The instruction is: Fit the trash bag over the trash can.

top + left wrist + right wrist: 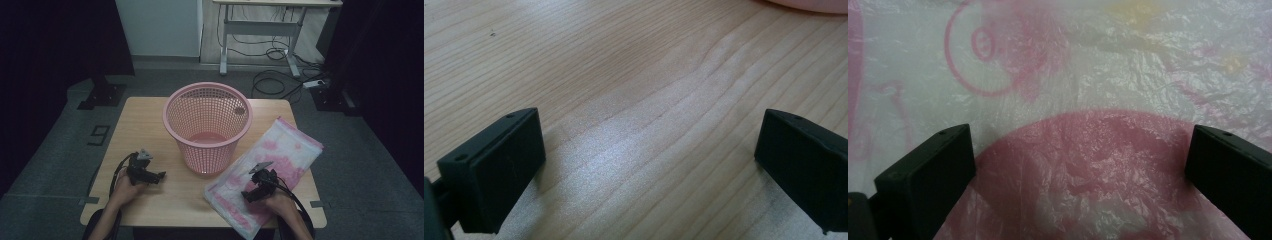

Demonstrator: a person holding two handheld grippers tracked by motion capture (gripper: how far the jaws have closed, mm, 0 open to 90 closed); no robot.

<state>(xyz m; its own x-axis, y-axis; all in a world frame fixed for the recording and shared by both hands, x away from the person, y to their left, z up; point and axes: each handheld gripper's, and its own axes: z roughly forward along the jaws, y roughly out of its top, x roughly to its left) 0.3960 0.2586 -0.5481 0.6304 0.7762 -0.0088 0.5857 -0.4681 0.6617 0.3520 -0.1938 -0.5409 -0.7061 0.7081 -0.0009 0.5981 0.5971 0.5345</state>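
Note:
A pink mesh basket (207, 125) stands upright in the middle of the wooden table (145, 120). To its right lies a flat white plastic bag with pink print (285, 150), also seen close up as crinkled plastic bag (1073, 90). My left gripper (159, 176) rests low over bare wood (634, 100) left of the basket, jaws wide apart with nothing between them. My right gripper (248, 196) hovers over the near end of the bag, jaws spread wide over a pink patch (1088, 160), holding nothing.
The basket's pink base (809, 5) peeks in at the top right of the left gripper view. A desk frame (260, 30) and floor cables (280, 75) lie beyond the table. Dark curtains flank both sides.

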